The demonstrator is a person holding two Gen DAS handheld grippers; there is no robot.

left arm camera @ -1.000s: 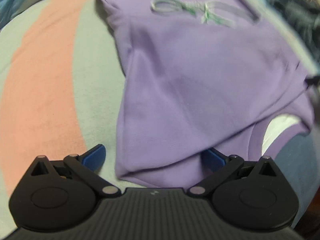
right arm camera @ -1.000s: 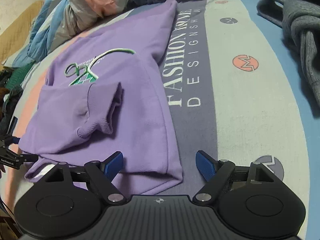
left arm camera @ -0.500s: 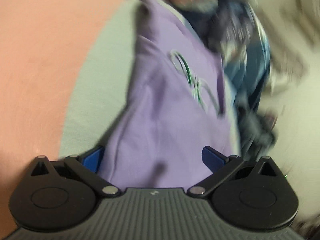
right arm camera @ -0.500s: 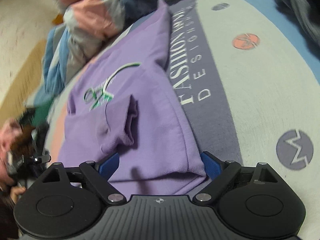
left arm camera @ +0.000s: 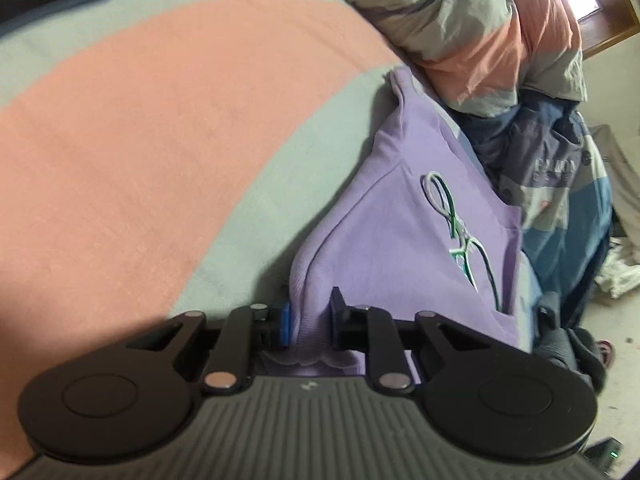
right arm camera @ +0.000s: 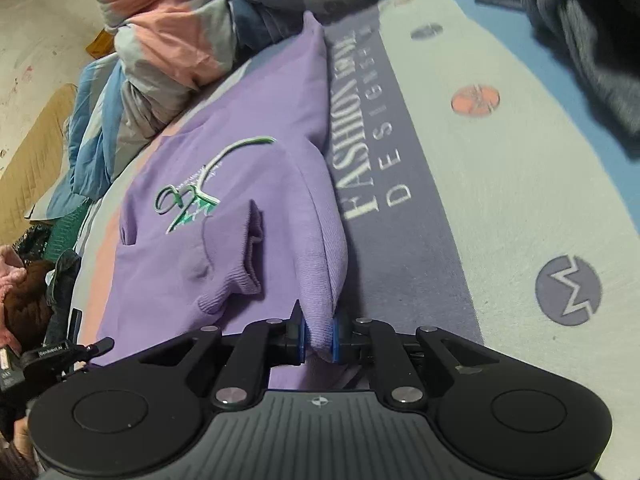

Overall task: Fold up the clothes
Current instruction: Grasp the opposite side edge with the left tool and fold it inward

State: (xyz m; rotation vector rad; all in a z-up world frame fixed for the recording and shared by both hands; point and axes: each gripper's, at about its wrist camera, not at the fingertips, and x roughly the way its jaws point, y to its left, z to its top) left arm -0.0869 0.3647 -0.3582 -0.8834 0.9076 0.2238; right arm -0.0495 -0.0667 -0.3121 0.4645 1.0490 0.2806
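A bed [right arm camera: 500, 184] with a printed sheet in grey, peach and blue carries the work. Nearest, the left gripper [left arm camera: 308, 324] and right gripper [right arm camera: 318, 338] are each closing their jaws on a near corner of the purple sweatshirt [right arm camera: 256, 216], likely to lift that hem for a fold. The sweatshirt lies flat, one cuff [right arm camera: 244, 256] already turned in. Beyond it a bunched duvet [right arm camera: 168, 40] sits.

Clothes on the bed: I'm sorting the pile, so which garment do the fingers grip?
The purple sweatshirt with the green-and-white looped logo: the closing right gripper pinches its ribbed hem. The grey knit garment lies untouched, far behind.
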